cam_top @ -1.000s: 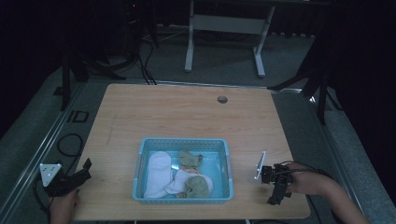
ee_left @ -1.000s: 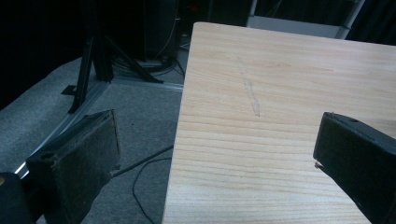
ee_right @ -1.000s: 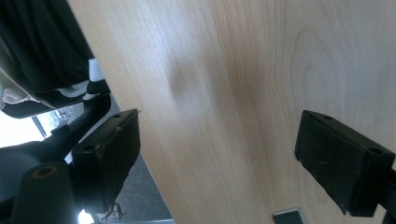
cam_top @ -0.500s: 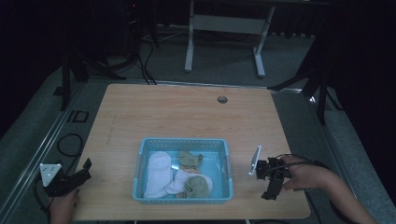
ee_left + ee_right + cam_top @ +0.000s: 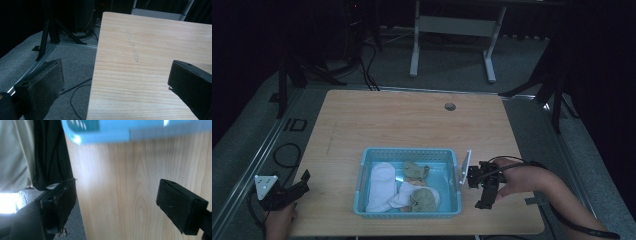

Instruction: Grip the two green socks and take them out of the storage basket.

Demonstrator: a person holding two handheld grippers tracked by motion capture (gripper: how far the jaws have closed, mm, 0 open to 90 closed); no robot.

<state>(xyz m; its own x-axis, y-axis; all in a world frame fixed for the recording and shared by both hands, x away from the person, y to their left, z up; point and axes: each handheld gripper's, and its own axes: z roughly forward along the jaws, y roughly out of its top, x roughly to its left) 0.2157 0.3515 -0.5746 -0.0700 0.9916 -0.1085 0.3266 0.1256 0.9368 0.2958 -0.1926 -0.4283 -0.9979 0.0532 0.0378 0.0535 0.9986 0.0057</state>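
The blue basket (image 5: pixel 408 214) is your landmark and the thing you are closing on: it sits on the near half of the wooden table (image 5: pixel 412 120), holding a white sock (image 5: pixel 379 185) on its left side, a small olive cloth (image 5: pixel 416 171) toward the far wall, and a second olive piece (image 5: pixel 424 199) against the near wall with more white fabric beside it.

Your right gripper (image 5: pixel 482 186) is just beside the basket's right wall, jaws spread wide and holding nothing; in the right gripper view the basket's rim (image 5: pixel 135 130) runs blurred across the top, with bare table between the jaws.

The likeliest trouble, as I judge it, is that wall. Come in low and a jaw could catch the rim, shoving or tipping the light plastic basket rather than clearing it. The soft pieces overlap, so a pinch at the near wall may lift two at once, or drag the white fabric along with the olive one.

Your left gripper (image 5: pixel 282 192) rests well away from the basket, at the table's left near edge, also wide open and empty; its own view looks along the table edge toward the floor. It isn't placed to steady the basket if it slides.
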